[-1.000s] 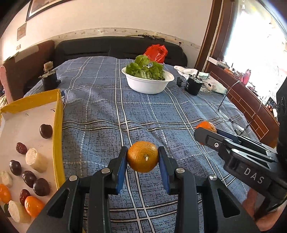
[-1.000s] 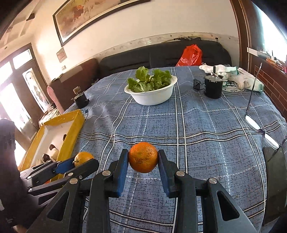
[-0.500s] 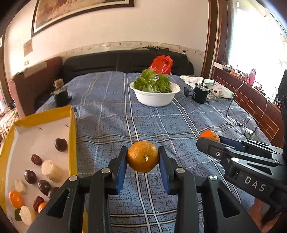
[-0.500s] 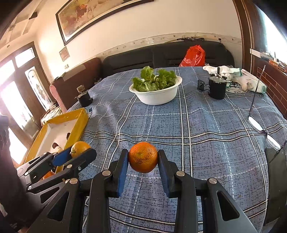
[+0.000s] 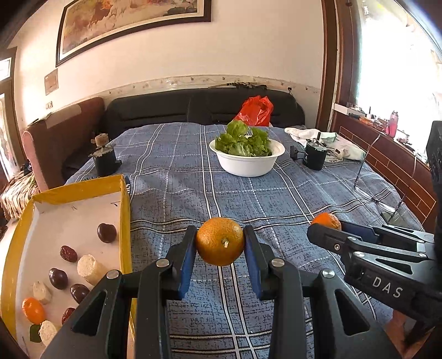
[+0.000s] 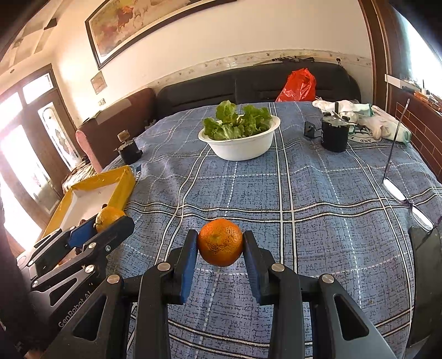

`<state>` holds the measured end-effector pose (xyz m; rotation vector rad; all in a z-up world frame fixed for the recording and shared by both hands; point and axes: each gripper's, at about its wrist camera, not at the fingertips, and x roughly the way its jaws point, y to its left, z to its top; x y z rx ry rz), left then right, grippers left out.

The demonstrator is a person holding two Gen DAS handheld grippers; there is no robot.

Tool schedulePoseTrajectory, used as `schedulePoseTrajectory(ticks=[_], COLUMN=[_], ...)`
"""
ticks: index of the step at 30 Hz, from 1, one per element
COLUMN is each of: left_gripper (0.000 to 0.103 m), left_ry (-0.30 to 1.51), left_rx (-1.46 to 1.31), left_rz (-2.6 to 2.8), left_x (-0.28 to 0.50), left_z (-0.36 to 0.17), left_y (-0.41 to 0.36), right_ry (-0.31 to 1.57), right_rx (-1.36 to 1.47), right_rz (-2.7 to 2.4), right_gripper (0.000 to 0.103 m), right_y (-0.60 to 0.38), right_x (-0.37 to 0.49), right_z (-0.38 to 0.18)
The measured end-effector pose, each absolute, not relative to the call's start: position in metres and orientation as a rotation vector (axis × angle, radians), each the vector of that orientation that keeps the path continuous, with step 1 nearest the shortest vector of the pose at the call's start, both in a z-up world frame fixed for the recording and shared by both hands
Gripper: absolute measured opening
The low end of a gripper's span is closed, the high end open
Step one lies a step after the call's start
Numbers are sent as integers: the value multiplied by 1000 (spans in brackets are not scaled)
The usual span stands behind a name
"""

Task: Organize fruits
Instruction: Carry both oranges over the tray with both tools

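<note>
left wrist view: the left gripper (image 5: 220, 243) is pinched on a tangerine (image 5: 220, 241), its blue pads pressed to the fruit's two sides and set only as wide as the fruit. the stem end faces the camera, so the stem axis runs back along the fingers; the fruit is near round, with no clear long axis. it hangs above the blue plaid tablecloth (image 5: 276, 187), just right of the yellow tray (image 5: 125, 218).

right wrist view: the right gripper (image 6: 220, 244) clamps a second tangerine (image 6: 220, 242) the same way — pads tight on both sides, pitted skin toward the lens (no stem shows from this side). it too sits over the cloth, well short of the white bowl of lettuce (image 6: 243, 146).

each gripper shows in the other's view, off to the side, fruit held in its tips.

against the frames a second ago, both grips are unchanged, but the cameras have tilted up — more wall and the framed painting (image 5: 132, 24) now show, the bowl sits lower in view, and more of the tray's far end is visible.
</note>
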<state>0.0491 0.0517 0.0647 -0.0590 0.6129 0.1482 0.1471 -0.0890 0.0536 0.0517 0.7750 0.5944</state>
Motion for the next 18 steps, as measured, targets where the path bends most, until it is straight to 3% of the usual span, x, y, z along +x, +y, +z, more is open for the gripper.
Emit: schedulePoseTrajectory(ticks=[18], left_gripper=[32], left_ry=[603], left_rx=[-55], left_rz=[168], left_x=[50], left_z=[64], left_y=[54], right_ry=[769], right_rx=[28], right_rz=[630], right_gripper=[36], right_y=[-80], right_x=[140], right_z=[56])
